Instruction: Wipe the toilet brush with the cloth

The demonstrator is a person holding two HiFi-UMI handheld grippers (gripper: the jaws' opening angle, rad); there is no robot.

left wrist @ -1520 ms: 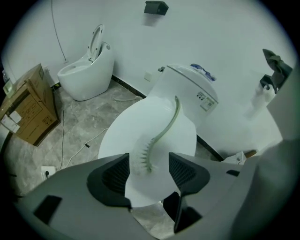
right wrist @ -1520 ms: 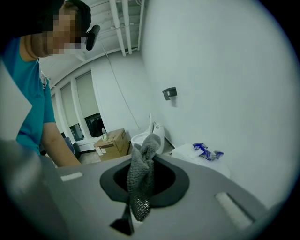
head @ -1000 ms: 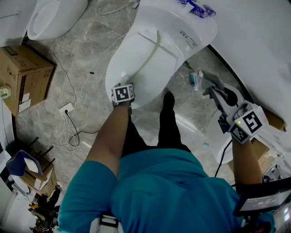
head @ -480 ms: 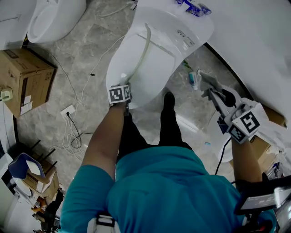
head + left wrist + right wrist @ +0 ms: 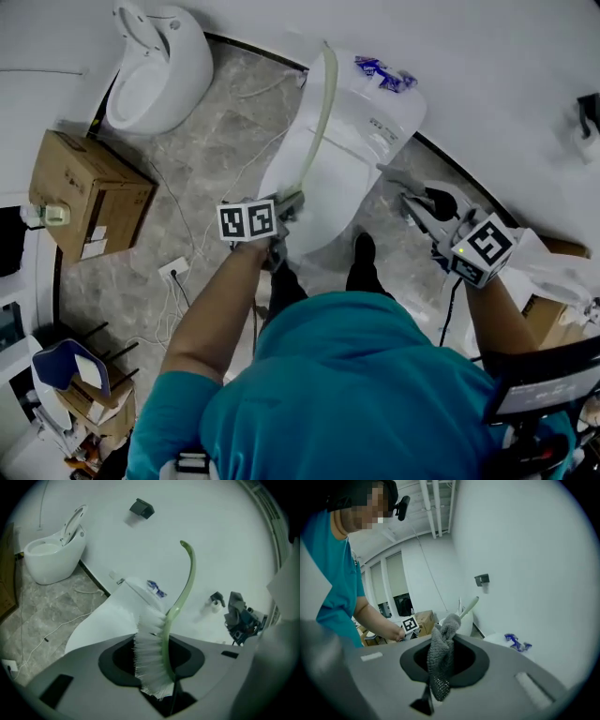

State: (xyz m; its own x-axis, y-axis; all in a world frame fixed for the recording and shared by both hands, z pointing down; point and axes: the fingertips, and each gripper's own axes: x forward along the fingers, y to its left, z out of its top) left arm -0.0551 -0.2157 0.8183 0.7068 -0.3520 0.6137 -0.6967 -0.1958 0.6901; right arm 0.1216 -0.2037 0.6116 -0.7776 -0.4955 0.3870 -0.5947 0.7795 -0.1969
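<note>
The toilet brush point(image 5: 152, 656) has white bristles and a long curved pale-green handle point(image 5: 322, 112). My left gripper point(image 5: 161, 686) is shut on its bristle end; its jaws have just been closing with the brush between them. The handle rises up and away over the white toilet point(image 5: 352, 155). In the head view the left gripper point(image 5: 286, 211) is in front of the toilet lid. My right gripper point(image 5: 436, 686) is shut on a grey knitted cloth point(image 5: 440, 656), which bunches up above the jaws. In the head view the right gripper point(image 5: 401, 187) hangs to the right of the toilet, apart from the brush.
A blue wrapper point(image 5: 380, 71) lies on the toilet's tank. A second toilet point(image 5: 159, 61) stands at the far left by the wall. A cardboard box point(image 5: 89, 197) sits on the marble floor at left, with cables and a power plug point(image 5: 173, 272) nearby.
The brush lay on the toilet lid; now the left gripper has lifted it, handle pointing up. The right gripper with the cloth has also risen.
</note>
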